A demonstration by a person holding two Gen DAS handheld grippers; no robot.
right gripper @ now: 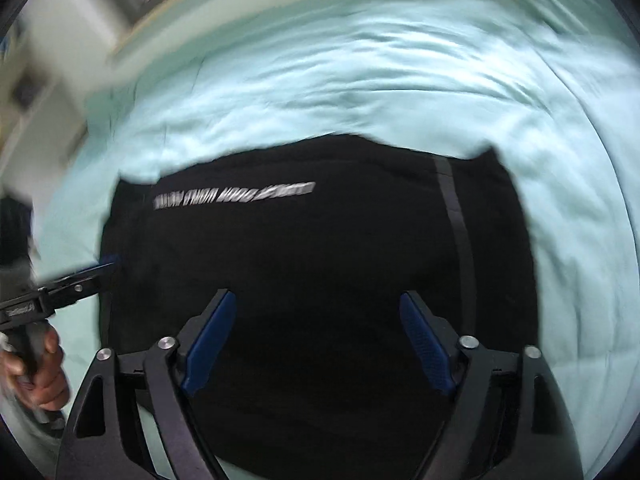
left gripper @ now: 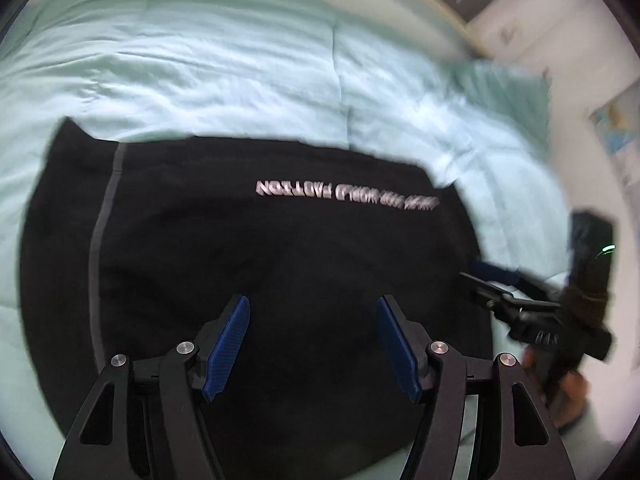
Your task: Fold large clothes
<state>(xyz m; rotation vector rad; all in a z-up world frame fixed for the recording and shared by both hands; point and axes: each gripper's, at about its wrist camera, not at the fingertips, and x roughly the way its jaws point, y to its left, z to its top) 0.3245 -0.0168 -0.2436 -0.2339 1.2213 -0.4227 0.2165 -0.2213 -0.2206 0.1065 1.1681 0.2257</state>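
**Operator:** Nearest my left lens, the left gripper [left gripper: 314,348] stands with its jaws spread, nothing between them. Its pads [left gripper: 226,348] are blue, ribbed like rubber tread, bolted to matte black linkages with bright steel pins.

**Partner:** And the other side?

**Operator:** Same build. I see the right gripper [right gripper: 318,346] with jaws also parted and empty, blue pads [right gripper: 426,350] angled outward. Both hover above the cloth; I see no contact.

**Partner:** Where is the garment?

**Operator:** Directly beneath both claws. I read the black garment [left gripper: 260,248] as soft, fleecy knit, lying flat in a broad, roughly rectangular fold. A narrow grey stripe [left gripper: 105,216] runs down one side, and a line of white lettering [left gripper: 346,194] crosses its far part, blurred in the right view.

**Partner:** What does it rest on?

**Operator:** On a pale mint bedspread [left gripper: 200,64], thin cotton-like cloth with shallow wrinkles and one long seam. In my left view the right gripper shows at the garment's edge, held by a hand [left gripper: 566,390]; in my right view the left hand [right gripper: 44,372] grips its handle.

**Partner:** Beyond that?

**Operator:** A light wall [left gripper: 560,40], blurred.
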